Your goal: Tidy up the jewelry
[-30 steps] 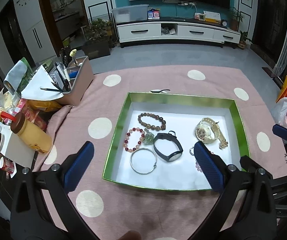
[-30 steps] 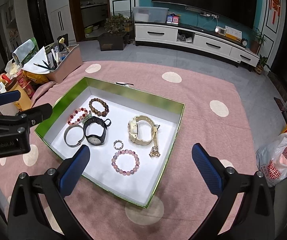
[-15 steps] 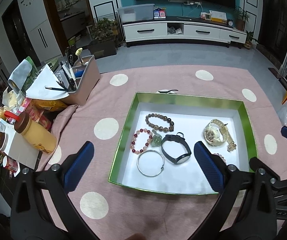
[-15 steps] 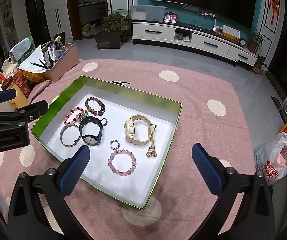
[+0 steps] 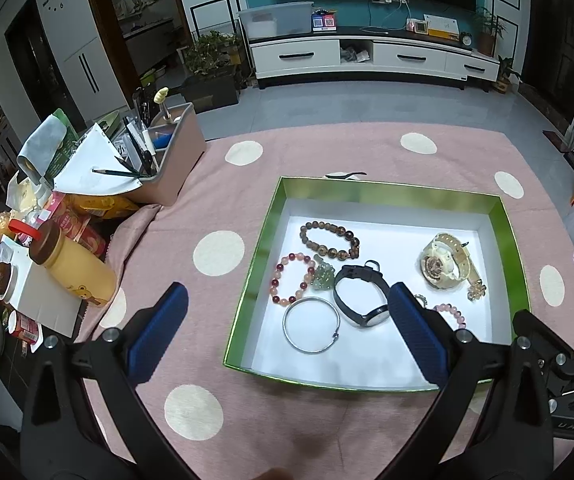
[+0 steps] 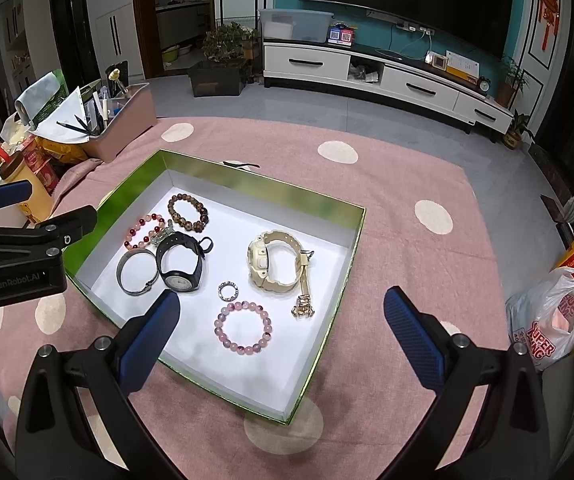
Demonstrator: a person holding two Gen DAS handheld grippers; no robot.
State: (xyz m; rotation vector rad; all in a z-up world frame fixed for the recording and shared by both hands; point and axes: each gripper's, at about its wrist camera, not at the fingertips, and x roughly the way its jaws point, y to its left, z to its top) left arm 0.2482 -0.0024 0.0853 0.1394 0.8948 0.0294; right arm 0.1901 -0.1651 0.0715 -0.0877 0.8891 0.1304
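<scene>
Green-walled box (image 6: 139, 178) sits on the pink-clothed table (image 6: 407, 184) with all the jewelry inside, spread flat so each piece has room for a grasp. I hold both tongs, left (image 5: 287, 328) and right (image 6: 281, 326), apart and empty above its near edge, over the pink bead bracelet (image 6: 243, 327).
</scene>
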